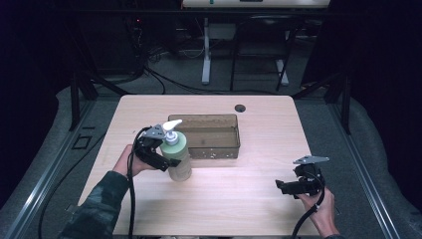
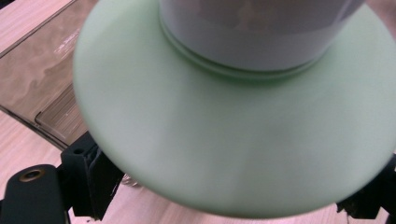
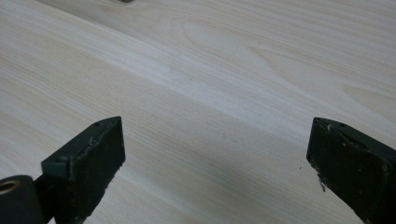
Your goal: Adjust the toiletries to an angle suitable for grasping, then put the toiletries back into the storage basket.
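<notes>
High view: a person's left hand is holding the left gripper [image 1: 171, 160] against a pale green pump bottle [image 1: 178, 154], which is standing upright on the wooden table [image 1: 249, 199], just beside the near left corner of a translucent brown bin [image 1: 221, 149]. The bottle is carrying a white pump head [image 1: 172, 130] whose spout is pointing toward the far right. How much liquid is sitting inside the bottle cannot be told, since its wall is opaque. The bin is lying open-topped near the table's middle; its floor is showing a few small pale specks near the front wall, too small to identify.

Left gripper view: the green bottle [image 2: 233, 130] is filling the space between the two black jaws, which are standing wide on either side of its body and pinching it; the white collar [image 2: 252, 37] is sitting above its shoulder. A corner of the bin [image 2: 42, 79] is showing behind, with the tabletop [image 2: 28, 18] beyond it.

Right gripper view: the jaws are standing spread well apart over bare wood [image 3: 210, 93], with nothing between them. In the high view the right gripper [image 1: 283, 186] is hovering low near the table's near right corner, well apart from bottle and bin, pointing toward the left.
</notes>
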